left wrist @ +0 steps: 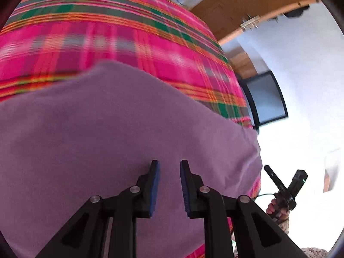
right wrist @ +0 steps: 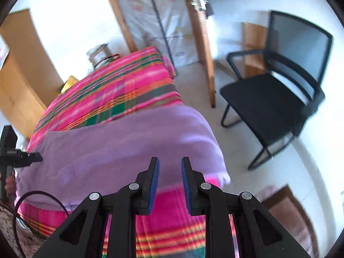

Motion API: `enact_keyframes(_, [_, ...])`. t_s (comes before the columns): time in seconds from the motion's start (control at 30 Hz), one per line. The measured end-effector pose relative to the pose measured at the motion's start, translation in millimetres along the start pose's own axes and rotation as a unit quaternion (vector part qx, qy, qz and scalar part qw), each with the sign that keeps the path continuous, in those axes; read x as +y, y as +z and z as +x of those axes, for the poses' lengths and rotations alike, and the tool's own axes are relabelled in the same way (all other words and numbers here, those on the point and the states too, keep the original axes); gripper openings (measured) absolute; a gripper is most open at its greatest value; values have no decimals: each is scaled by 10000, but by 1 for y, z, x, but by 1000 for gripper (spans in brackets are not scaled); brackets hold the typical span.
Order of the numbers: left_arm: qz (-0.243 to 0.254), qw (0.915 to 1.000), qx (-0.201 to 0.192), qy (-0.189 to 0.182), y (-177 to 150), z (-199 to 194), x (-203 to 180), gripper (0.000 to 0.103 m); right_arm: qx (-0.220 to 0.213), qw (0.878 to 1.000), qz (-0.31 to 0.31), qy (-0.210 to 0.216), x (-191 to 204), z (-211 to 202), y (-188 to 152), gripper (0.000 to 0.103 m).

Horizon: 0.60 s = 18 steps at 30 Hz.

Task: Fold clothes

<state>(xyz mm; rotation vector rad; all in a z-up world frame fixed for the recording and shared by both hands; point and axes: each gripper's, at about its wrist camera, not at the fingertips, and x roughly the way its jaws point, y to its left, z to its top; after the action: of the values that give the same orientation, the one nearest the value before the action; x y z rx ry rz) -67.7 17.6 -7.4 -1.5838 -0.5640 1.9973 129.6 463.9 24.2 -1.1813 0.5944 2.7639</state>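
**Two open grippers over a spread purple cloth**

Both grippers hung above the purple cloth [right wrist: 120, 148], which lay spread flat across the plaid cover [left wrist: 107, 38], its far edge running straight across the plaid and its right end drooping past the cover's edge toward the chair [right wrist: 279, 99]. The left gripper [left wrist: 169, 185] stood over the cloth's middle with its fingers apart and nothing between the blue pads. The right gripper [right wrist: 169, 182] sat at the cloth's near edge, fingers likewise parted and empty, the plaid showing below them.

That placement suggested a reason: a cloth laid flat gives clean edges to catch, and one tool over each part lets an edge be lifted evenly. Whether the cloth was one layer or already doubled could not be told; motion blur hid any crease. So the scene fitted either a garment smoothed out for folding or one just released after a fold.
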Motion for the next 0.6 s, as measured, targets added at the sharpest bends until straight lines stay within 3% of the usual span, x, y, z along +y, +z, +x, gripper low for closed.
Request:
enact_keyframes(0.17, [432, 9988, 224, -49, -18, 13, -28, 19, -104, 9981, 607, 56, -23, -11, -19, 22])
enact_keyframes(0.4, [545, 9976, 423, -33, -36, 24, -43, 20, -212, 9895, 1376, 399, -43, -2, -22, 22])
enact_keyframes(0.6, [513, 9979, 393, 38, -39, 24, -46, 22, -294, 9905, 1291, 366, -37, 1, -21, 24])
